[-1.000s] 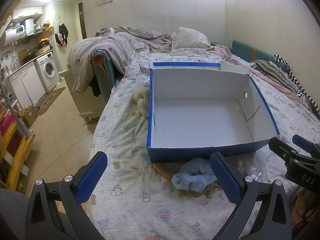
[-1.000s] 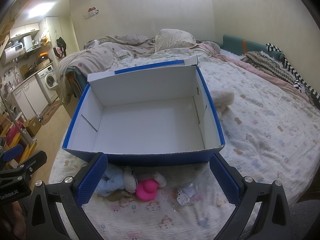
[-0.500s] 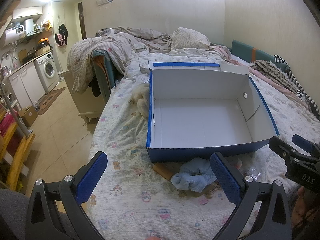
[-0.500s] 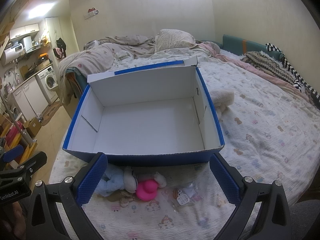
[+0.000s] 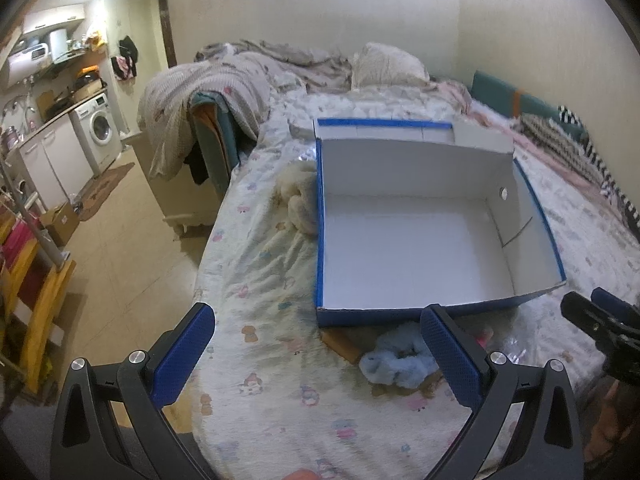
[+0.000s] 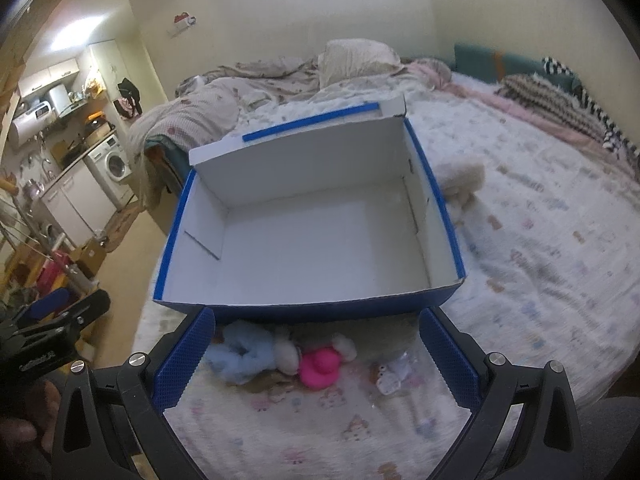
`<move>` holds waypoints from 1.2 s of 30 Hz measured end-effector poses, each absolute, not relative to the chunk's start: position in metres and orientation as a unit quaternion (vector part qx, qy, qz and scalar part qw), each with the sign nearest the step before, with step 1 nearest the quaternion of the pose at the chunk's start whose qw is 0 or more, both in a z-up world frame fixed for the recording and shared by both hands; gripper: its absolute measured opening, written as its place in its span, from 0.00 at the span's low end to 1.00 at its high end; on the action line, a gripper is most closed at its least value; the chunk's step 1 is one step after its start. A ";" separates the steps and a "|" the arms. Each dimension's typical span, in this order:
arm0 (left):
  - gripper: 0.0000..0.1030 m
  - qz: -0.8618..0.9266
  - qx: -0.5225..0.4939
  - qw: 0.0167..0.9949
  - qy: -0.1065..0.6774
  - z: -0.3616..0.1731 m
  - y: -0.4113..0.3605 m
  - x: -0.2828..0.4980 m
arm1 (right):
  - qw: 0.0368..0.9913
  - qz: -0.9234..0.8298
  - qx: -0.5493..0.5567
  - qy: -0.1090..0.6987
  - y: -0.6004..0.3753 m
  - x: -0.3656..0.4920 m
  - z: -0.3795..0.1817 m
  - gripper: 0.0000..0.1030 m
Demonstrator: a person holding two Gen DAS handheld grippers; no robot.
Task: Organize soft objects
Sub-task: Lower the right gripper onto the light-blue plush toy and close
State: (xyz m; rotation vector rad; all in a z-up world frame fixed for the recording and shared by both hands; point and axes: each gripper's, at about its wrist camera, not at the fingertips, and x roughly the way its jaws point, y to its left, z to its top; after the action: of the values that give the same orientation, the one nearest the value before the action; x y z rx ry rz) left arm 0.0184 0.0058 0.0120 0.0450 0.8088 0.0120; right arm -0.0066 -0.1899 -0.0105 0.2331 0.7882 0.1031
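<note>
Left gripper (image 5: 318,350): jaws spread wide apart, nothing between the blue pads (image 5: 182,356). It hovers above the near edge of the bed (image 5: 260,280), over the patterned sheet.

Right gripper (image 6: 316,354): jaws likewise wide apart and empty. It hovers above the same near strip of the bed, to the right of the left gripper, and faces the box.

Soft objects, near strip: a light blue fluffy scrunchie (image 6: 244,356) lies on the sheet just in front of the box's near wall. Touching its right side is a white plush piece (image 6: 288,354), and against that sits a bright pink plush toy (image 6: 320,368). To the right of the pink toy lies a small clear plastic packet (image 6: 390,374). In the left wrist view the scrunchie (image 5: 400,362) rests partly on a brown cardboard piece (image 5: 340,346).

Container: an open blue cardboard box (image 6: 304,310) with a white interior stands on the bed just beyond these items. Its lid flap stands up at the far side. Nothing lies inside it.

Beside the box: a cream fluffy plush (image 5: 300,200) lies against one side wall of the box.

Far zone: a rumpled duvet (image 5: 224,92) and a pillow (image 5: 386,66) lie at the far end of the bed. A washing machine (image 5: 100,130) stands in the kitchen area to the left.
</note>
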 end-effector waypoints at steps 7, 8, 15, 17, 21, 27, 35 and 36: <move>1.00 0.006 0.037 0.906 0.422 0.013 0.019 0.043 | 0.883 0.085 0.142 0.438 -0.189 0.003 -0.027 1.00; 1.00 0.010 0.031 0.900 0.434 0.007 0.023 0.047 | 0.878 0.091 0.147 0.447 -0.190 0.004 -0.031 1.00; 1.00 0.014 -0.019 0.867 0.498 -0.022 0.039 0.061 | 0.840 0.109 0.195 0.495 -0.194 0.016 -0.054 0.99; 1.00 0.009 -0.027 0.863 0.504 -0.024 0.040 0.063 | 0.826 0.110 0.209 0.511 -0.194 0.022 -0.063 0.89; 1.00 -0.011 -0.049 0.849 0.527 -0.032 0.040 0.066 | 0.782 0.123 0.253 0.556 -0.188 0.037 -0.089 0.70; 1.00 -0.010 -0.072 0.830 0.554 -0.044 0.040 0.075 | 0.742 0.158 0.278 0.590 -0.151 0.061 -0.108 0.67; 1.00 0.002 -0.081 0.828 0.555 -0.046 0.041 0.084 | 0.684 0.112 0.337 0.637 -0.108 0.085 -0.163 0.65; 1.00 0.002 -0.082 0.827 0.556 -0.046 0.042 0.084 | 0.680 0.104 0.346 0.638 -0.105 0.086 -0.168 0.64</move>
State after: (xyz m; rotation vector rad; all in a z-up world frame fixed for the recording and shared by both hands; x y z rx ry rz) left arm 0.0836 0.0418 -0.0461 -0.1734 1.1807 0.0047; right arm 0.0859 -0.1052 -0.1675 0.7764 1.4313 0.2325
